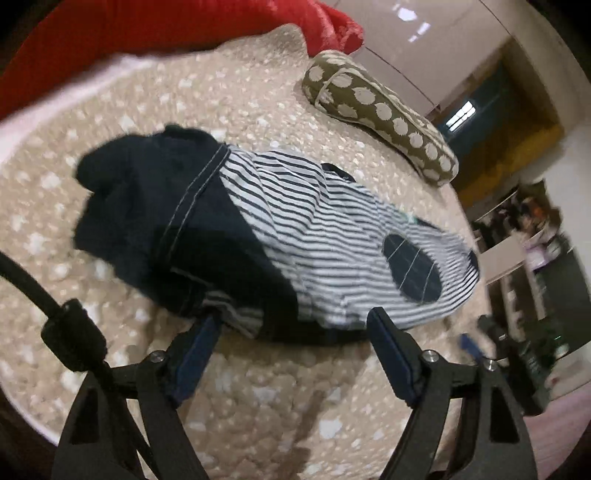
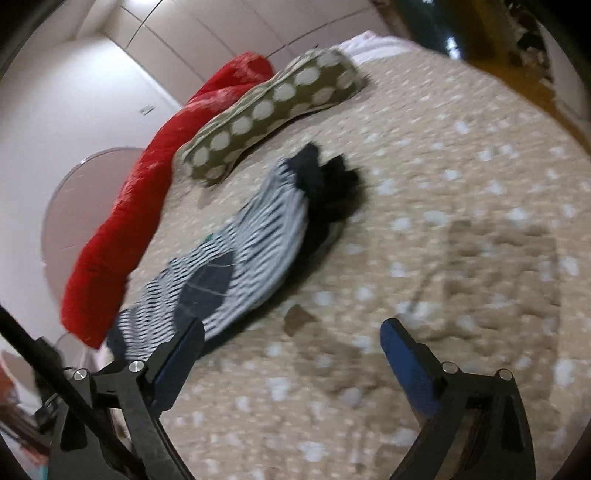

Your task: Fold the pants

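Observation:
The pants (image 1: 258,229) lie bunched on a beige bedspread (image 1: 258,406); they are navy with white-and-navy striped fabric and an oval navy patch. My left gripper (image 1: 295,325) is open, its jaws wide at the near edge of the pants, the left fingertip (image 1: 210,325) touching the cloth. In the right wrist view the pants (image 2: 251,240) stretch from the lower left toward the middle. My right gripper (image 2: 291,332) is open and empty over the bedspread (image 2: 443,221), its left finger (image 2: 184,343) near the pants' striped end.
An olive pillow with white dots (image 1: 380,107) lies beyond the pants; it also shows in the right wrist view (image 2: 266,107). A red blanket (image 1: 147,29) lies along the bed's far side, seen too in the right wrist view (image 2: 147,195). The bed edge and room clutter (image 1: 535,258) are at right.

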Available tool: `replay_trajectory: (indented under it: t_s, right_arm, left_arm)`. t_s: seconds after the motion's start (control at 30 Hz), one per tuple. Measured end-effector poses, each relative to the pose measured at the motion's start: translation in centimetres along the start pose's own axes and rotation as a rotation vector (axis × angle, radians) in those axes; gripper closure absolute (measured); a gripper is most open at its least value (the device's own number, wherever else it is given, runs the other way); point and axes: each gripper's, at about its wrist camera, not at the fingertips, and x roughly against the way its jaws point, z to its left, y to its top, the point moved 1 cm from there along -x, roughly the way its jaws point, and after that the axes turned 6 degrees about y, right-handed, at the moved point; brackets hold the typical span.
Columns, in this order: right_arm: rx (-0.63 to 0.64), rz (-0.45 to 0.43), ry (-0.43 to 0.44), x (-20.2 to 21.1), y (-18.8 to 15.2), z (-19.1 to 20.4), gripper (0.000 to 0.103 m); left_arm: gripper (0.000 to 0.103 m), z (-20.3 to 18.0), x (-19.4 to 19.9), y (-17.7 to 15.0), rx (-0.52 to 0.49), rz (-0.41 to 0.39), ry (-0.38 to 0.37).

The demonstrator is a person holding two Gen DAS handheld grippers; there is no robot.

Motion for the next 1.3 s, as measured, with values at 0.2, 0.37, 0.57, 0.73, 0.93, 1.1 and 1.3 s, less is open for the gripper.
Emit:
replay_trajectory:
  t_s: [0.2,0.37,0.57,0.73,0.93,1.1,1.3]
  right_arm:
    - [0.019,0.017,0.002,-4.6,3.4,1.1,0.008]
    - [-0.027,-0.014,0.015,-7.7,6.4,0.6,0.037]
    - [-0.139,-0.040,0.106,-6.4,6.7,-0.7,0.094]
    - [-0.130,-0.112,0.073,-1.3,5.3,-0.8,0.094]
    - [-0.155,-0.135,0.026,2.6,3.0,-3.1,0.093]
    - [-0.162,-0.132,-0.024,3.9,1.3,-4.4,0.075]
    - [-0.046,-0.175,-0.190,7.7,0.0,-3.6,0.035]
  left_arm:
    - [0.017,0.4,-2.4,2.5,0.052,0.031,-0.088]
    - [0.037,-0.7,-3.6,4.1,0.015,0.025,-0.028]
    - [0.084,-2.7,-3.6,5.0,-0.091,0.012,0.059]
    - [0.085,-5.7,-2.9,4.6,-0.151,-0.001,0.019]
    - [0.082,-7.1,-4.1,2.6,-0.170,0.039,0.041]
    - [0.077,-5.9,-2.8,2.2,-0.140,0.041,0.013]
    - [0.057,-2.8,2.7,3.2,-0.079,-0.089,0.049]
